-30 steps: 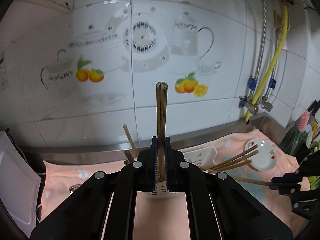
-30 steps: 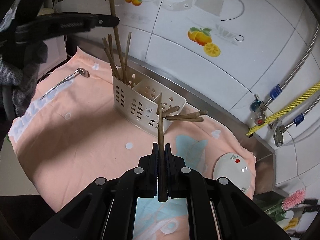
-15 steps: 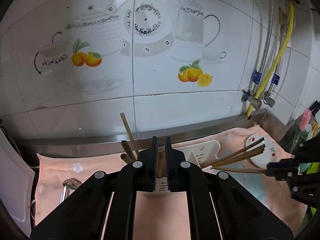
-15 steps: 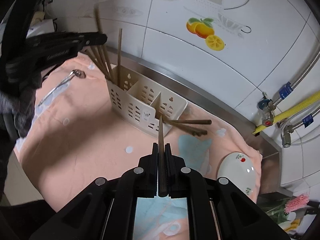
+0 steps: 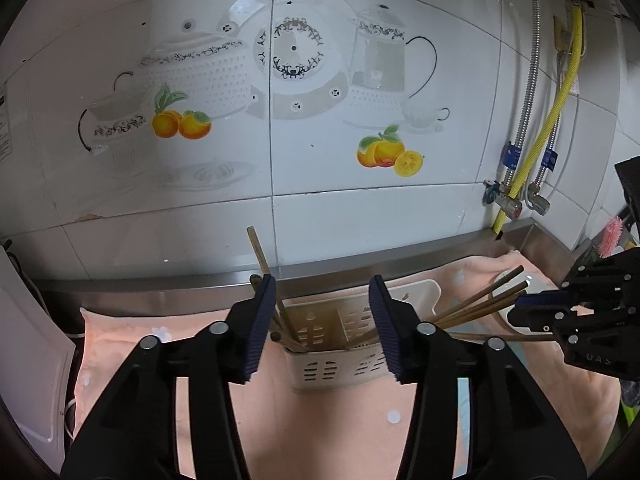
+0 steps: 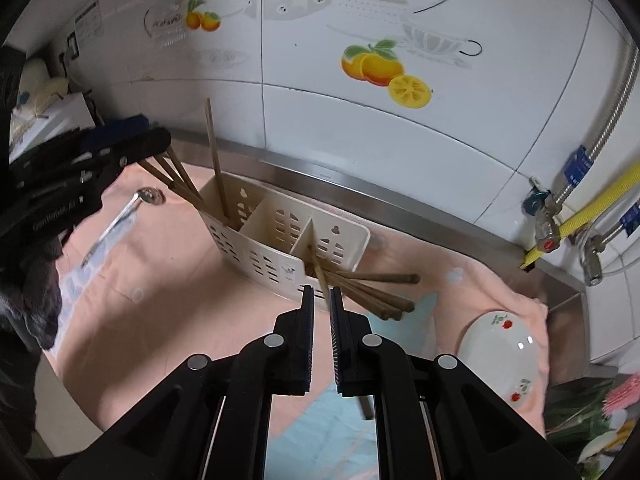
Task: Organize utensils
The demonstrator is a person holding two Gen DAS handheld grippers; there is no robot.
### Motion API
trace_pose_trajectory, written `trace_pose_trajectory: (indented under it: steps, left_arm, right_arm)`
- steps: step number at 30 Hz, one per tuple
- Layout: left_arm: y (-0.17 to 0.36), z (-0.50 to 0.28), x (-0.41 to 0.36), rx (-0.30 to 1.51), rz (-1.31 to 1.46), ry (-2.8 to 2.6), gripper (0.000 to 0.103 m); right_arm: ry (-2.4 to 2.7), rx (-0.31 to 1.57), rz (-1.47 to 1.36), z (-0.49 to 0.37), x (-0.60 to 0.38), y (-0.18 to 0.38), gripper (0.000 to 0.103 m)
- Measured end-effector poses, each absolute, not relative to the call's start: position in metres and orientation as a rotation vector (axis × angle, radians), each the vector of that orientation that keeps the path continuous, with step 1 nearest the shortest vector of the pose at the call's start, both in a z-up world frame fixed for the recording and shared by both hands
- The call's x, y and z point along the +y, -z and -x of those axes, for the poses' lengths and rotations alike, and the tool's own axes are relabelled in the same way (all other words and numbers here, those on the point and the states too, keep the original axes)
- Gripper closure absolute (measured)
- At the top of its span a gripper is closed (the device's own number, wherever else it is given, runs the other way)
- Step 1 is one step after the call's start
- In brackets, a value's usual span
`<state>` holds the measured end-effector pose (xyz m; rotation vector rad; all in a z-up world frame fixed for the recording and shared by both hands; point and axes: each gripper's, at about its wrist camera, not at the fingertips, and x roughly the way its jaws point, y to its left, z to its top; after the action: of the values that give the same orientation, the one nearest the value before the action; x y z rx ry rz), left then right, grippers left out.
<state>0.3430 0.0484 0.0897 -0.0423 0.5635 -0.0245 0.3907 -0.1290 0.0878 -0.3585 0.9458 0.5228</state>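
Looking along the left gripper (image 5: pixel 322 326), its jaws were seen spread wide apart with nothing held; between them stood the cream utensil caddy (image 5: pixel 336 364) on the pink towel (image 5: pixel 132 344). Chopsticks (image 5: pixel 262 258) stood in its compartment at ten o'clock, while another bundle (image 5: pixel 486 302) leaned out toward three o'clock.

From the right wrist view, the right gripper (image 6: pixel 322 308) was seen with jaws slightly parted. One chopstick (image 6: pixel 318 274) lay loose between them, its tip in the caddy's near compartment. A metal spoon (image 6: pixel 120 216) lay at nine o'clock and a small dish (image 6: pixel 500 350) at four o'clock. A release step was judged to be in hand; next, the spoon would probably need collecting.
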Motion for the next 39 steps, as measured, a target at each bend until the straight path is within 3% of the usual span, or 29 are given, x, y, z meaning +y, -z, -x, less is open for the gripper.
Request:
trace_pose_trajectory:
  steps: [5, 7, 12, 23, 26, 28, 31, 39]
  left_arm:
    - [-0.091, -0.338, 0.050, 0.557, 0.048, 0.015, 0.048]
    - [-0.092, -0.334, 0.051, 0.550, 0.052, 0.010, 0.044]
    - [-0.093, -0.324, 0.051, 0.545, 0.050, 0.001, 0.039]
    - [-0.099, -0.312, 0.050, 0.532, 0.044, -0.001, 0.036]
    - [-0.098, -0.312, 0.052, 0.536, 0.043, -0.007, 0.036]
    - [-0.096, -0.314, 0.054, 0.542, 0.048, -0.013, 0.036]
    - [-0.092, -0.315, 0.057, 0.552, 0.055, -0.018, 0.036]
    - [-0.086, -0.314, 0.062, 0.568, 0.084, -0.024, 0.035]
  right_arm:
    - [-0.532, 0.917, 0.344, -0.382, -0.132, -0.094, 0.085]
    - [-0.527, 0.900, 0.347, -0.378, -0.135, -0.098, 0.078]
    - [-0.513, 0.891, 0.352, -0.365, -0.148, -0.101, 0.077]
    - [-0.462, 0.965, 0.379, -0.353, -0.173, -0.075, 0.077]
    - [-0.469, 0.992, 0.371, -0.356, -0.175, -0.062, 0.079]
    - [-0.467, 0.990, 0.365, -0.358, -0.175, -0.056, 0.088]
    - [-0.466, 0.976, 0.355, -0.363, -0.174, -0.053, 0.092]
    - [-0.498, 0.889, 0.287, -0.365, -0.170, -0.076, 0.094]
